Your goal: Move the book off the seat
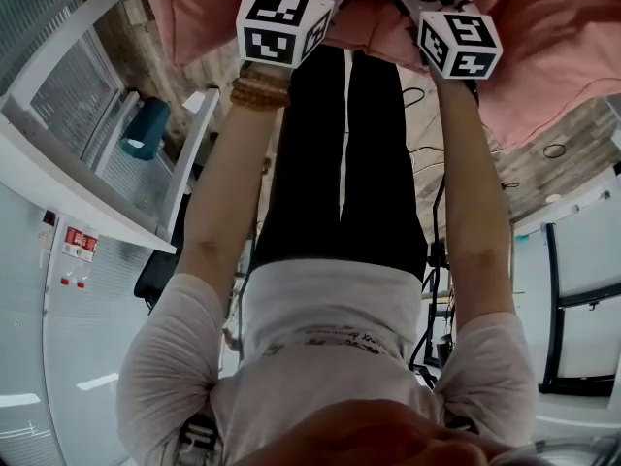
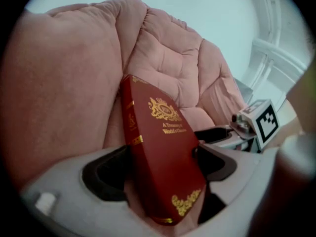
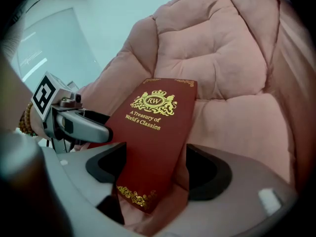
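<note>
I have both grippers down at the pink padded seat (image 3: 222, 58), one at each side of the near end of the red book (image 3: 154, 127). The book rests slantwise on the soft cushion. Its gilt-crest cover faces up and toward the right of the left gripper view, and its spine side is raised toward the plump side padding at the left there. The cushion gives under it, so I judge it won't lie flat and I can't slide a jaw beneath it. That is why I come at it edge-on.

The left gripper (image 2: 158, 169) is spread wide, with the book's lower corner standing between the dark pads. I see no pad pressing on it. The right gripper (image 3: 153, 169) is spread too. The book's near corner sits in its gap, with a strip of pink showing between the cover's edge and the pad at centre-right of that frame.

In the head view only the marker cubes and my arms show at the top, so I go by the gripper views.

The book is still on the seat and the lift is not begun. I think I must close squarely across the boards.
</note>
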`<state>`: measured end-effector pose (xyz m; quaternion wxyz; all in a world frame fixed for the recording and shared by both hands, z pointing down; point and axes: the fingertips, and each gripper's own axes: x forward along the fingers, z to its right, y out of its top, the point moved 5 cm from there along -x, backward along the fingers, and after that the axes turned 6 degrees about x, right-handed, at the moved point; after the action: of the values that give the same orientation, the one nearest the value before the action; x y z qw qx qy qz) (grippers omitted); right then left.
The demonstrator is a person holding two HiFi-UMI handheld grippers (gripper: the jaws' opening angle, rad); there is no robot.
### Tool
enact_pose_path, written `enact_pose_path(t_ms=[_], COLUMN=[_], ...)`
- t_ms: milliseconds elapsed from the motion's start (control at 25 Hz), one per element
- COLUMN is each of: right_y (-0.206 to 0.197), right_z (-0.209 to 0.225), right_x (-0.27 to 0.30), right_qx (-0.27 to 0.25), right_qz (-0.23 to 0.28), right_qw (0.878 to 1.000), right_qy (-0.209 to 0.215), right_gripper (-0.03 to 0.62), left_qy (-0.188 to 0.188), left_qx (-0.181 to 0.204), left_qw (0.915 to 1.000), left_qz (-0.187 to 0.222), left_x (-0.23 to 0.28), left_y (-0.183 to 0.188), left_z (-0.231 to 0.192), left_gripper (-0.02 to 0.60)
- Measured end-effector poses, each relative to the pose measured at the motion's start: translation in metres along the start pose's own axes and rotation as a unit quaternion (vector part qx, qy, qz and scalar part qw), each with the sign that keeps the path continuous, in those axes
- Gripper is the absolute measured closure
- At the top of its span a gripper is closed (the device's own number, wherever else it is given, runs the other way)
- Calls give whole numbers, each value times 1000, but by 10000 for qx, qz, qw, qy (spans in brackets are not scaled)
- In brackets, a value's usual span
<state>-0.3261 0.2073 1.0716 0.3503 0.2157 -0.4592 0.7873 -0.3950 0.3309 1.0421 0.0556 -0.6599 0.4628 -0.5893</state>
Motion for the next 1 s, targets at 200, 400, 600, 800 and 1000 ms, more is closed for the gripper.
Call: enact_pose_path(t_ms=[200, 400, 600, 800, 1000], right_y=[-2, 0, 6, 18, 47], right_z=[-3, -11, -18, -34, -59], right_x=[4, -4, -24, -57, -104], right_qx=[-68, 2, 90, 144, 196], right_qz=[48, 96, 85, 183, 484], right_qw=[9999, 10000, 9998, 9994, 9980], right_qy=[77, -26, -125, -261, -354], right_gripper=[232, 243, 244, 264, 266], left_qy=[55, 50, -5, -86, -192], left_qx=[-22, 3, 233, 268, 272], left_qw=[10000, 10000, 9995, 9995, 9994], left_qz=[30, 1, -200, -174, -56], left_x=[3, -2, -11, -35, -69], left_y=[-3, -4, 2, 16, 45], left_z=[-2, -5, 8, 27, 50], left_gripper=[143, 198, 207, 207, 207])
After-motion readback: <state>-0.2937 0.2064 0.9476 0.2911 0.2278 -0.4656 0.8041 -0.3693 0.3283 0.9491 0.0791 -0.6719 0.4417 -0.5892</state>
